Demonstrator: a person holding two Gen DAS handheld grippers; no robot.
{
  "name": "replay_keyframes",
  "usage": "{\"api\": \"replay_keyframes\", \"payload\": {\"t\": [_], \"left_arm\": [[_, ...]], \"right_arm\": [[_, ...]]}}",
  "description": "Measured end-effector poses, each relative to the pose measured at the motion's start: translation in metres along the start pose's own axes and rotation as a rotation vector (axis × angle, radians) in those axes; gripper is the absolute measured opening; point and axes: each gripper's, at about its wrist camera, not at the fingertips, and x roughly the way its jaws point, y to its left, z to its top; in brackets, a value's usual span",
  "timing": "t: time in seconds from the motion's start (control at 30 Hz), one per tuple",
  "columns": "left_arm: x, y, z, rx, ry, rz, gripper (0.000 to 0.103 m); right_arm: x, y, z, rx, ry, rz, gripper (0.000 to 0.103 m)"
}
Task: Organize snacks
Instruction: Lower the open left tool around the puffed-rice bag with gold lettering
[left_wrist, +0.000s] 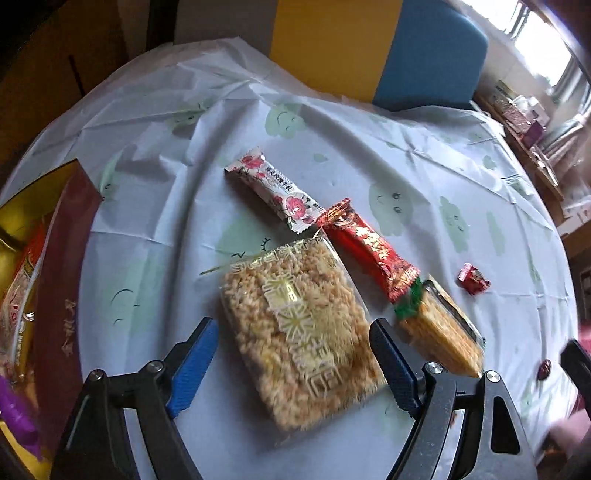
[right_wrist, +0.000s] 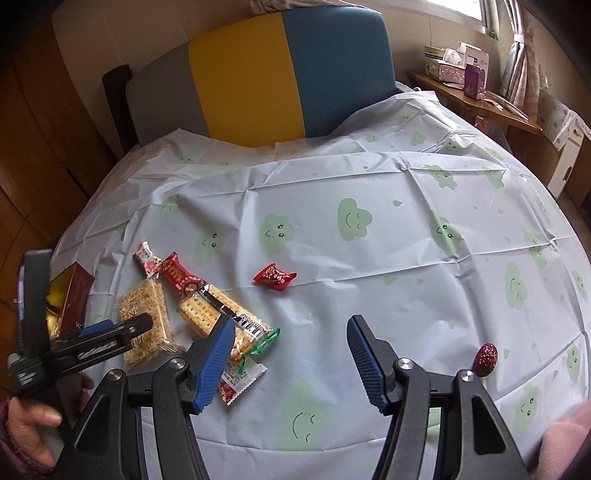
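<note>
My left gripper is open, its blue fingers on either side of a clear pack of puffed rice cake, just above it. The rice cake pack also shows in the right wrist view, with the left gripper over it. Beyond lie a white rose-print bar, a red bar, a cracker pack and a small red candy. My right gripper is open and empty over bare cloth, with the cracker pack by its left finger.
A dark red and gold box holding snack packs stands at the left table edge. A red date lies to the right. A small nut packet lies under the right gripper's left finger. A yellow and blue chair stands behind the table.
</note>
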Motion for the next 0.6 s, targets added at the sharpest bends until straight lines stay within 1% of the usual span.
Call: {"api": "replay_keyframes", "payload": {"t": [0.1, 0.17, 0.2, 0.23, 0.33, 0.4, 0.43, 0.47, 0.5, 0.6], "left_arm": [[0.005, 0.0, 0.002, -0.023, -0.008, -0.012, 0.087], [0.009, 0.0, 0.002, -0.022, -0.007, -0.02, 0.086], [0.009, 0.0, 0.001, -0.014, -0.02, -0.021, 0.085], [0.007, -0.002, -0.003, 0.01, -0.043, -0.029, 0.082], [0.002, -0.004, -0.012, 0.083, -0.064, -0.068, 0.079], [-0.004, -0.001, -0.024, 0.132, -0.073, -0.109, 0.076], [-0.01, 0.0, -0.033, 0.178, -0.073, -0.15, 0.073], [-0.011, 0.001, -0.039, 0.205, -0.065, -0.172, 0.073], [-0.016, 0.002, -0.051, 0.258, -0.055, -0.2, 0.073], [-0.028, 0.008, -0.075, 0.334, -0.059, -0.22, 0.074]], "right_arm": [[-0.001, -0.004, 0.002, 0.019, -0.006, -0.004, 0.064], [0.0, -0.008, 0.003, 0.034, -0.006, -0.005, 0.064], [0.0, -0.009, 0.003, 0.039, -0.005, -0.006, 0.064], [0.0, -0.01, 0.003, 0.043, -0.004, -0.01, 0.064], [0.001, -0.013, 0.004, 0.054, -0.001, -0.027, 0.064], [0.002, -0.016, 0.004, 0.067, 0.001, -0.043, 0.064], [0.003, -0.019, 0.004, 0.081, 0.004, -0.046, 0.064], [0.003, -0.021, 0.004, 0.091, 0.005, -0.046, 0.064], [0.003, -0.023, 0.004, 0.102, 0.007, -0.045, 0.064], [0.005, -0.027, 0.004, 0.121, 0.019, -0.053, 0.064]]}}
